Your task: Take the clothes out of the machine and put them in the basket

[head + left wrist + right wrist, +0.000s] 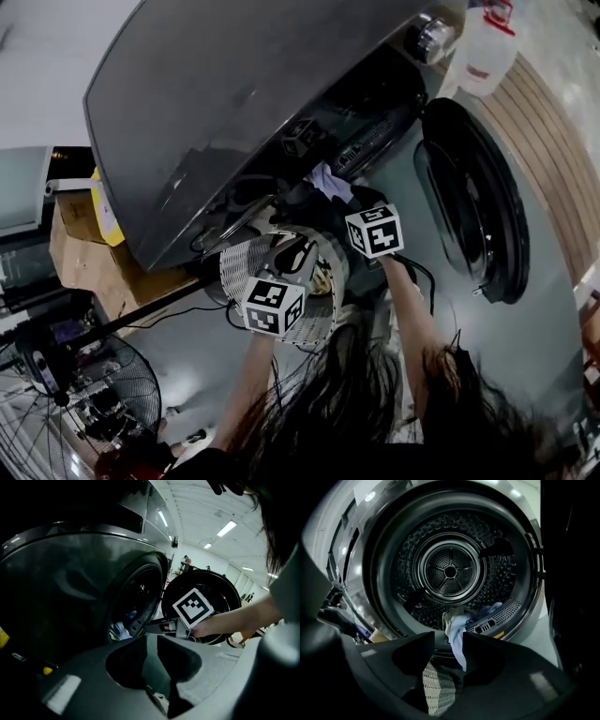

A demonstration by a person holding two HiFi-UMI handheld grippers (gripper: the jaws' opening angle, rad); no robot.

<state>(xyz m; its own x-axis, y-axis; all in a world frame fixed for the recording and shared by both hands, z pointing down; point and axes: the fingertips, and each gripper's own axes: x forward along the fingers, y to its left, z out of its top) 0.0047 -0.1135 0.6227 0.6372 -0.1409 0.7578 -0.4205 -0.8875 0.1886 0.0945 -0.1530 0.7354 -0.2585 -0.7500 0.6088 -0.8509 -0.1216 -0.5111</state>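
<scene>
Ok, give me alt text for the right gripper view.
A pale blue cloth hangs over the front lip of an open washer drum, seen between the right gripper's parted jaws. Below the jaws shows a white perforated basket.

Left tool (296, 252) and right tool (321, 202) hang over the white basket (240, 263), seemingly near a pale cloth (330, 178).

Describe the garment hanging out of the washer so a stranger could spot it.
Find the dark grey front-loading machine and look into its round perforated steel drum. At the bottom lip a pale blue cloth spills outward; unlike the beige piece beside it, it hangs down over the rim.
</scene>
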